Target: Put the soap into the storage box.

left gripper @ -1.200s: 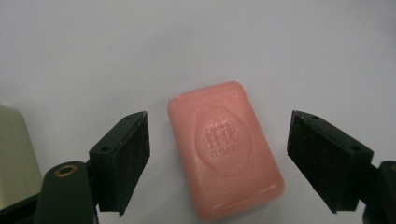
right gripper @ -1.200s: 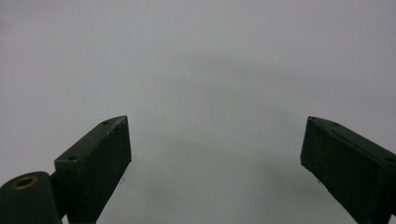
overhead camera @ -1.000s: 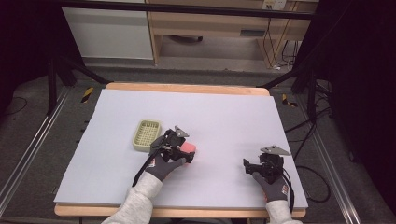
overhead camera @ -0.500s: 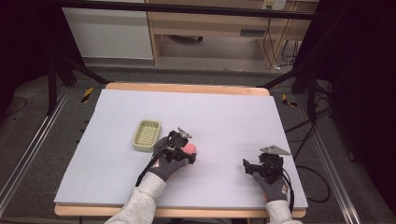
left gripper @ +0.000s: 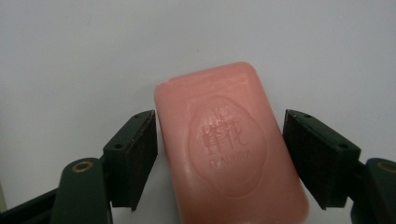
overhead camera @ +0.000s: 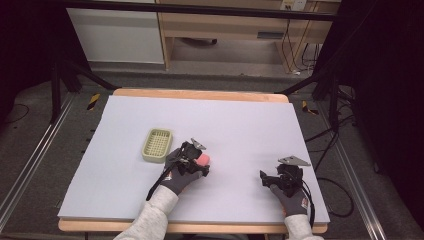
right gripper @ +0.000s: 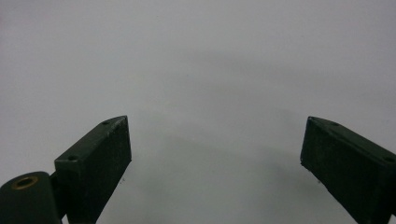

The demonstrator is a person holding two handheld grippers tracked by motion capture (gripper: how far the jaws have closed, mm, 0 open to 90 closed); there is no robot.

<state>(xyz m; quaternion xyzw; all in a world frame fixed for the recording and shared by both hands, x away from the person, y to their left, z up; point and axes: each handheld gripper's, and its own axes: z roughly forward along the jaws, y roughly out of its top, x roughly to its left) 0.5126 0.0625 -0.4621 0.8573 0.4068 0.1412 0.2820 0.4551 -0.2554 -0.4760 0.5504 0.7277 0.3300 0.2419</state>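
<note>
Soap bar [left gripper: 229,149] mid-mat [overhead camera: 240,120] (edges distant)

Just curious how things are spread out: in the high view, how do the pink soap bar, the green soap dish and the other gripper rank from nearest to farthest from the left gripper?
1. Pink soap bar: between the jaws of the left gripper.
2. Green soap dish: just to its left, slightly farther back.
3. Right gripper: far across the table, at the right.
</note>
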